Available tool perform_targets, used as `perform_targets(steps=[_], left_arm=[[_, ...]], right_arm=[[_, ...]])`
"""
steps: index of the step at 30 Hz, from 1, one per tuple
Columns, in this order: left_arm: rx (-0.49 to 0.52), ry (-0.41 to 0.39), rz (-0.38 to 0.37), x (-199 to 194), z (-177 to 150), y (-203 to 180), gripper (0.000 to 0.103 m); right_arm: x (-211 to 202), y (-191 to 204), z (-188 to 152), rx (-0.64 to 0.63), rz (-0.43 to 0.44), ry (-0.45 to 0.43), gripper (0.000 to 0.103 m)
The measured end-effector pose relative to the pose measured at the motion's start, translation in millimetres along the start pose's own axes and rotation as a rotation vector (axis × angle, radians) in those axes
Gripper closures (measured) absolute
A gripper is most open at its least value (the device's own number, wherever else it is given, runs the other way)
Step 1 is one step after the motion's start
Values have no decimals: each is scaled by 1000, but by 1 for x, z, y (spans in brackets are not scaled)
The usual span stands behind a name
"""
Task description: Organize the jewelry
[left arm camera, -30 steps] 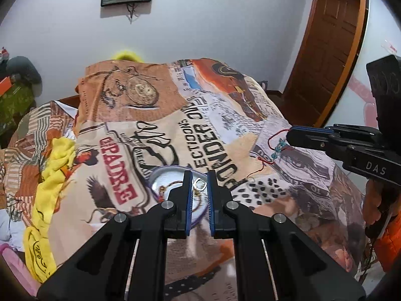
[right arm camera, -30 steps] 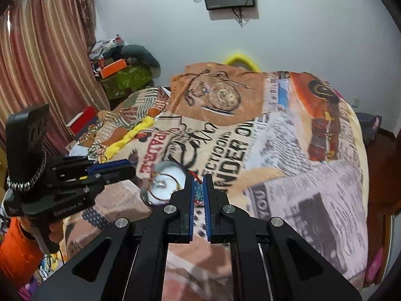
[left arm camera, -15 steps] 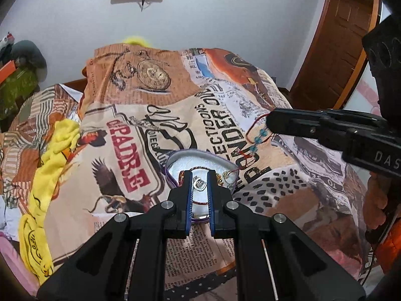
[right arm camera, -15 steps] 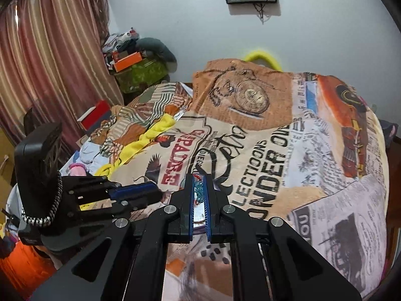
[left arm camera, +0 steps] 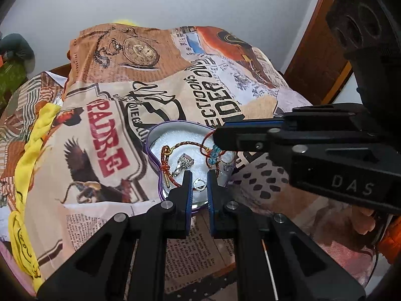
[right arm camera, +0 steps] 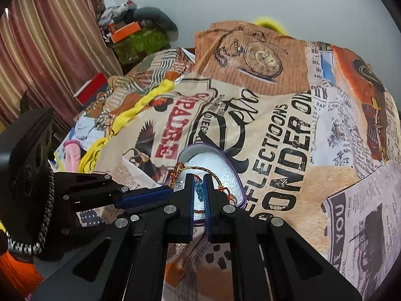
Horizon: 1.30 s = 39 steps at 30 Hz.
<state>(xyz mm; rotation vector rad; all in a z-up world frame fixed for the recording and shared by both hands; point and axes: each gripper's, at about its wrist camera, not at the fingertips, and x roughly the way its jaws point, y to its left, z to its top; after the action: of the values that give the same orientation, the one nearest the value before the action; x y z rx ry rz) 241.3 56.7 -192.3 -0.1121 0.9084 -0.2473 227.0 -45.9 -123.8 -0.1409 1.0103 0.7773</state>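
Left wrist view: the heart-shaped tin (left arm camera: 153, 140) sits on the printed bedspread (left arm camera: 105, 115), already holding a ring (left arm camera: 185, 163) and a twisted cord bracelet (left arm camera: 166, 161). The left gripper (left arm camera: 199, 175) hangs over the tin's near rim, jaws nearly together with a small silver earring (left arm camera: 199, 184) showing in the gap; whether it is pinched I cannot tell. From the right, the right gripper (left arm camera: 215, 139) reaches over the tin, a red string bracelet (left arm camera: 211, 154) with blue beads dangling from it.

Right wrist view: the right gripper (right arm camera: 199, 186) is clenched on the string bracelet (right arm camera: 199, 188), above the tin (right arm camera: 213, 160). To do this well, lower until the beads rest on the white lining, release only then, and keep clear of the left gripper (right arm camera: 166, 195) alongside.
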Motion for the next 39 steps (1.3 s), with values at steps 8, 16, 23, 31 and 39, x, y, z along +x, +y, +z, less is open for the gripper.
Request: perform_targets(steps=[8,16,23,31,39], left_arm=[[2,2,3,-3,1,0,94],[-42,-19,15,-22,3,7,88],[-74,-105,35,-65,9,8,80],[-39,-315,83,-154,18,-18,80],[9,-586,132,-248,5,-64,60]], right_arm=[[2,-2,0,19,23,25,97],[-14,3,-1,12,-29,1,77],[-54,17,-2,-32,-92,-101,74],[-133,38,-11,-44,-105,-313,74],[-226,79,-39,-77,-150,-612,73]])
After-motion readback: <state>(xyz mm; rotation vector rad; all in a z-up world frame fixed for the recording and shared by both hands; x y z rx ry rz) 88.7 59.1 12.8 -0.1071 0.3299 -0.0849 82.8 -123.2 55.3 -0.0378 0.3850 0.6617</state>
